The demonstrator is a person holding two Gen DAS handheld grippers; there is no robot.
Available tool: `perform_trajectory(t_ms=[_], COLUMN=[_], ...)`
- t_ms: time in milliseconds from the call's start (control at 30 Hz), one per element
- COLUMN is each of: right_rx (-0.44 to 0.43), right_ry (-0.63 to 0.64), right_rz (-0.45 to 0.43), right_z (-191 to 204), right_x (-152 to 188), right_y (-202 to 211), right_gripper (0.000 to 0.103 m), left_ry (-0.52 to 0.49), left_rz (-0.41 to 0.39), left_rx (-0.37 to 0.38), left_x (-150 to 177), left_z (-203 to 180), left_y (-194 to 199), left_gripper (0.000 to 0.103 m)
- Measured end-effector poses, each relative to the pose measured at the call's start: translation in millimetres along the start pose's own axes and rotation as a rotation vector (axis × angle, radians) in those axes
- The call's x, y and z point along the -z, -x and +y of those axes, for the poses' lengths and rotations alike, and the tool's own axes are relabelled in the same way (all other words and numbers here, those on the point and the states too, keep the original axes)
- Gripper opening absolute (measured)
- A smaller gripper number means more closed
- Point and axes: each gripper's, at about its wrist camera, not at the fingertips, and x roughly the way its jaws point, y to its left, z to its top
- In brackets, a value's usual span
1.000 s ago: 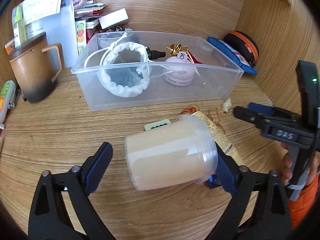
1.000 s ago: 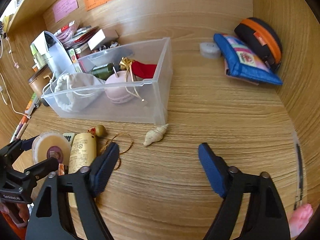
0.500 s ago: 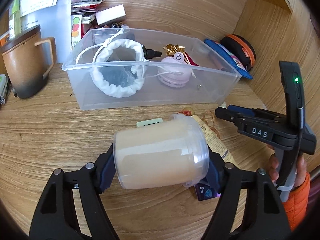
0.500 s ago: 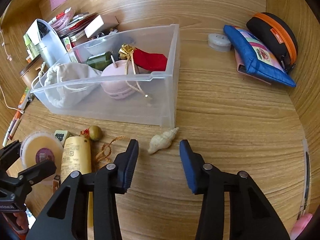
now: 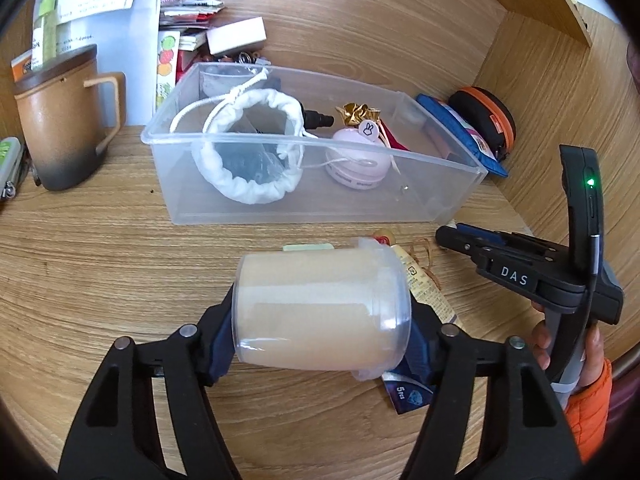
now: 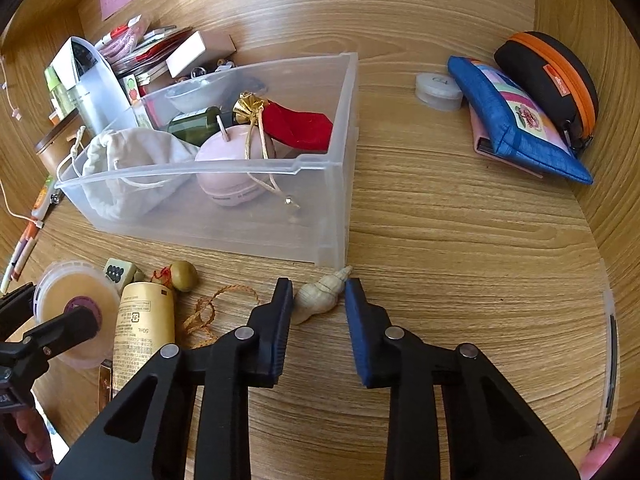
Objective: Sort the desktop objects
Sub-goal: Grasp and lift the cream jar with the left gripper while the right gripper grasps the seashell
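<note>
My left gripper (image 5: 322, 320) is shut on a clear plastic jar (image 5: 320, 310) of beige pads, held on its side above the desk; the jar also shows in the right wrist view (image 6: 74, 312). My right gripper (image 6: 318, 300) is open, its fingers on either side of a pale spiral seashell (image 6: 322, 294) lying on the desk by the corner of the clear plastic bin (image 6: 336, 208). The bin (image 5: 280, 208) holds a white drawstring pouch (image 5: 248, 160), a pink round gadget (image 5: 358, 158), a dark green bottle (image 6: 192, 124) and a red pouch (image 6: 298, 126).
A gold tube (image 6: 142, 324), a mahjong tile (image 6: 116, 272), a wooden bead with cord (image 6: 184, 276) and a blue packet (image 5: 408, 394) lie before the bin. A brown mug (image 5: 60, 120) stands left. A blue pouch (image 6: 516, 124), black-orange case (image 6: 552, 80) and small white tub (image 6: 438, 90) sit right.
My left gripper closed on the jar and lifted it slightly. My right gripper moved forward to the seashell and narrowed around it.
</note>
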Motion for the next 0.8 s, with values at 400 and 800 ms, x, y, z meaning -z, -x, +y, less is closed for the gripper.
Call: perform_trajectory(t_ms=[400, 800], right_rx=[-0.016, -0.047], right_ry=[0.008, 0.032], right_rz=[-0.063, -0.160], right_z=[0.9, 8.6], right_x=[7.6, 4.0], right_y=[31.3, 75.4], right_gripper=[0.024, 0.024], left_ry=[-0.016, -0.029], left_rz=[-0.037, -0.093], left_rx=[-0.031, -0.069], left_x=[-3.4, -11.2], left_z=[3.8, 2.3], left_y=[13.3, 32.3], left_gripper=[0.066, 0.066])
